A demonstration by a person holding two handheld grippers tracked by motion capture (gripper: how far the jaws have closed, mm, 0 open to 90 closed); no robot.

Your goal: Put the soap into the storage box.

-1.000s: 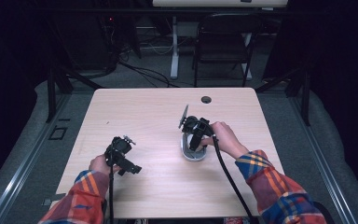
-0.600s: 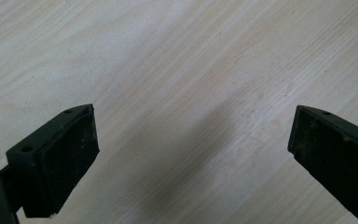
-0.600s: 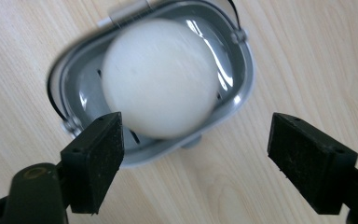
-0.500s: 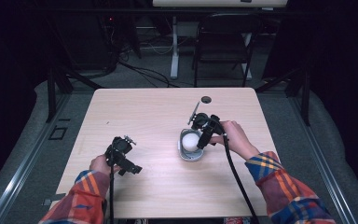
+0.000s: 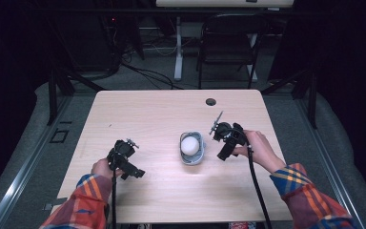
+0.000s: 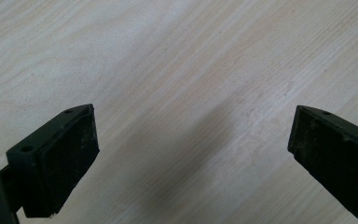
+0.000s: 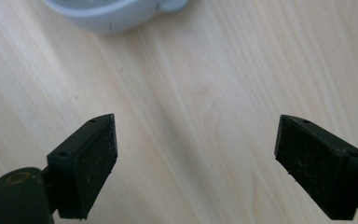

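Backing the right gripper (image 5: 218,138) away to the 3 o'clock side of the small grey bowl (image 5: 192,148) is the step in hand, judging by the white ball (image 5: 190,144) now sitting inside the bowl near the middle of the counter (image 5: 162,114). Its jaws have just been opening and are standing apart with nothing between them, the bowl's rim (image 7: 107,14) lying ahead at their 11 o'clock. Doing this well likely means keeping the jaws clear of the rim so the bowl is not nudged. The left gripper (image 5: 120,157) is waiting at the bowl's 9 o'clock, jaws wide and empty over bare wood (image 6: 186,107). The counter is pale wood grain with a dark cable hole (image 5: 211,101) at 12 o'clock; beyond it a folding chair (image 5: 228,43) is standing in a dim room.
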